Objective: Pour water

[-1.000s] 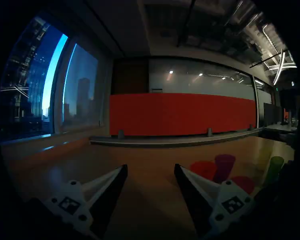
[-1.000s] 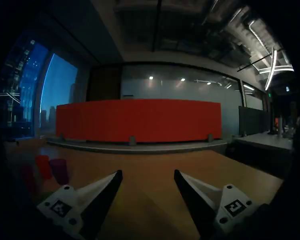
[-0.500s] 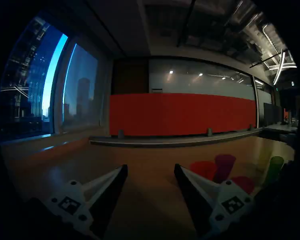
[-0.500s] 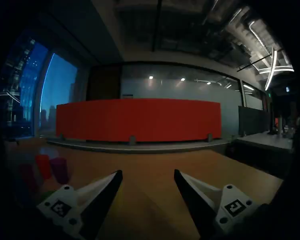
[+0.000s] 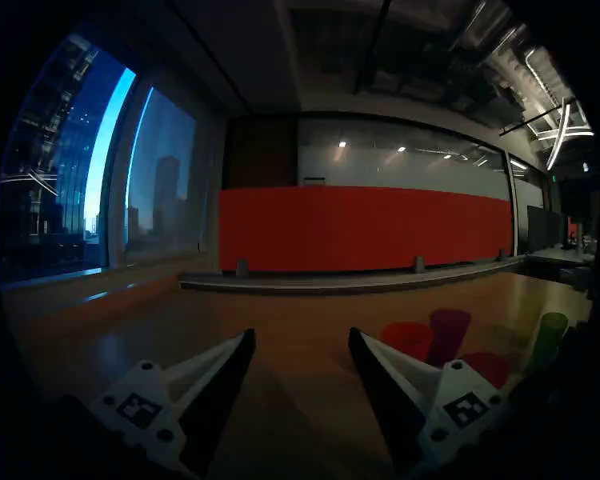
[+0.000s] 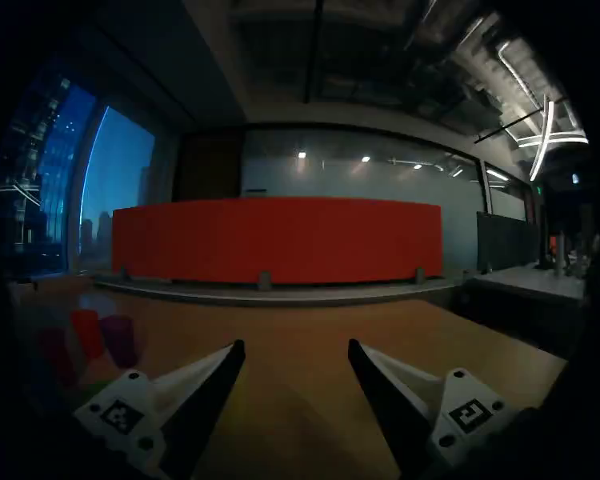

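Several plastic cups stand on a wooden table [image 5: 300, 336]. In the left gripper view a red cup [image 5: 406, 338], a purple cup [image 5: 449, 332], a dark red cup [image 5: 487, 366] and a green cup [image 5: 551, 336] sit to the right of my left gripper [image 5: 302, 342], which is open and holds nothing. In the right gripper view a red cup [image 6: 86, 331], a purple cup [image 6: 120, 339] and a dark red cup [image 6: 56, 353] stand to the left of my right gripper [image 6: 295, 352], also open with nothing between its fingers. The room is dim.
A red divider panel [image 5: 364, 228] runs along the table's far edge, also the red divider panel [image 6: 276, 240] in the right gripper view. Large windows [image 5: 100, 184] lie to the left. Another desk [image 6: 532, 284] stands at the right.
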